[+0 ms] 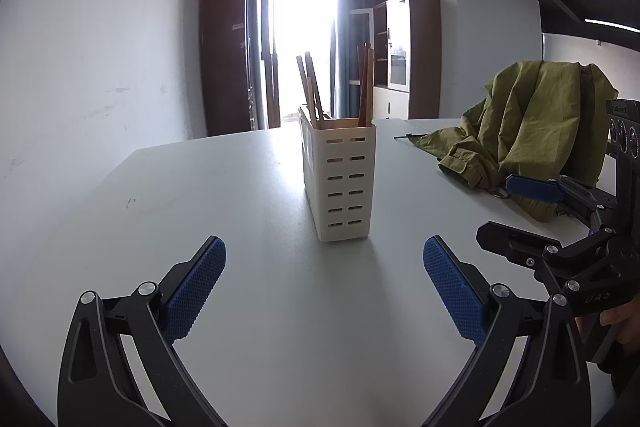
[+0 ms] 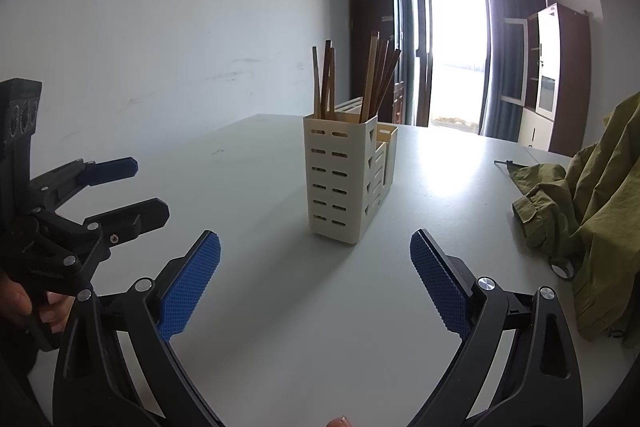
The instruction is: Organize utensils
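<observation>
The lower ends of the brown wooden chopsticks [image 2: 376,79] vanish inside the cream slotted plastic holder [image 2: 340,187]. The crumpled olive-green jacket [image 2: 592,199] runs off the right edge and covers part of the white tabletop [image 2: 280,307]. Window glare washes out everything outside.

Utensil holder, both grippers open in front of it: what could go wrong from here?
1. The utensil holder is tall and narrow; a sideways nudge from either gripper could tip it.
2. The chopsticks lean loosely and splay, so pinching one may drag its neighbours.
3. The green jacket beside the right gripper could snag.
</observation>
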The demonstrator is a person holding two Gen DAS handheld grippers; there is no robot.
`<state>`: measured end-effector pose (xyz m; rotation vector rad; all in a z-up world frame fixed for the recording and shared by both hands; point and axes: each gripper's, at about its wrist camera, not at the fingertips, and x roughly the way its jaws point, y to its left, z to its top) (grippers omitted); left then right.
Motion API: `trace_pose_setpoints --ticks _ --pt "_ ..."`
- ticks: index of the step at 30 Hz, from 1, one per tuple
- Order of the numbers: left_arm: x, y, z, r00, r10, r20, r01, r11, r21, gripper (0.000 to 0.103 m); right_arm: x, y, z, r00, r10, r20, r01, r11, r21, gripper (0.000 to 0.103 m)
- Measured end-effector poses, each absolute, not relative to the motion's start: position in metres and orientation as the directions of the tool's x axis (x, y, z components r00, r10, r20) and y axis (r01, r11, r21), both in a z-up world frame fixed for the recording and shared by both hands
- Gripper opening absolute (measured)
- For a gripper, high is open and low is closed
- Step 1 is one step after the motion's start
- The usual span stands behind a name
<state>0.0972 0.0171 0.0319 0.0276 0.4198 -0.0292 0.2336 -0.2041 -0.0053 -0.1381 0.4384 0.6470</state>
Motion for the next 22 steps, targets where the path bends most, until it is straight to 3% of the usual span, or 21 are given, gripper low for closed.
trace_pose_setpoints --ticks 22 --pt "0.1003 0.0129 0.0284 0.904 -0.037 -0.425 0.049 0.999 0.016 0.097 0.2333 -0.2052 -0.0053 0.711 0.551 -0.437 -0.61 0.792 0.007 0.097"
